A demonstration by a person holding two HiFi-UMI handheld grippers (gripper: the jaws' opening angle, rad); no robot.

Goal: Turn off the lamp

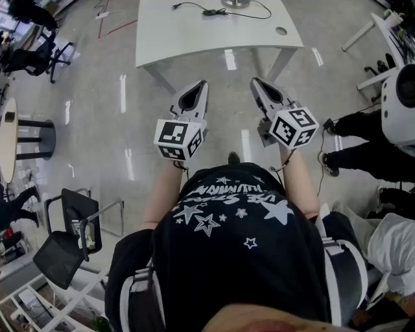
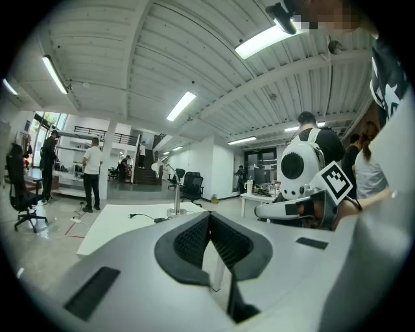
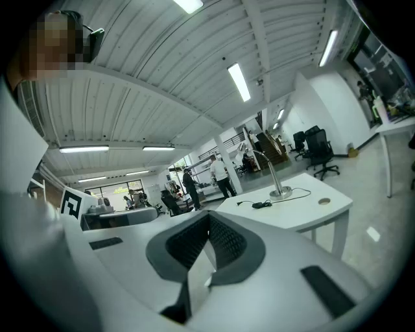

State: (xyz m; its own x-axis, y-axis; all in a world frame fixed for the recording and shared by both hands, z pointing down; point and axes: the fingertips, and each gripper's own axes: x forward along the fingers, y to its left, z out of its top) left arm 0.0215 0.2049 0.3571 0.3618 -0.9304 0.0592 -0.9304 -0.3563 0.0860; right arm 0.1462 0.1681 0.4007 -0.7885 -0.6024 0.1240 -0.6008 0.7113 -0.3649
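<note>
your left tool was clenched, its dark ribbed pads meeting at the tip with nothing between them. your right tool was clenched the same way and was just as empty. in the head view you held both out in front of your chest, side by side and a little apart, with the tips aimed toward the white counter. each tool's marker cube sat nearest your forearm. neither tool touched anything. both hung over the glossy floor, short of the counter's near edge.

the lamp stood toward the far side of the counter, well apart from both tools. it had a round metal base with a thin curved stem rising from it, and in the head view only the base showed, at the top edge. you could not tell from these views whether it was lit. a black cable with a small block on it lay on the counter just beside the base. a round hole sat near the counter's right corner.

further out, a black office chair stood on the floor at your left. a person in a white shirt stood beyond the counter.
</note>
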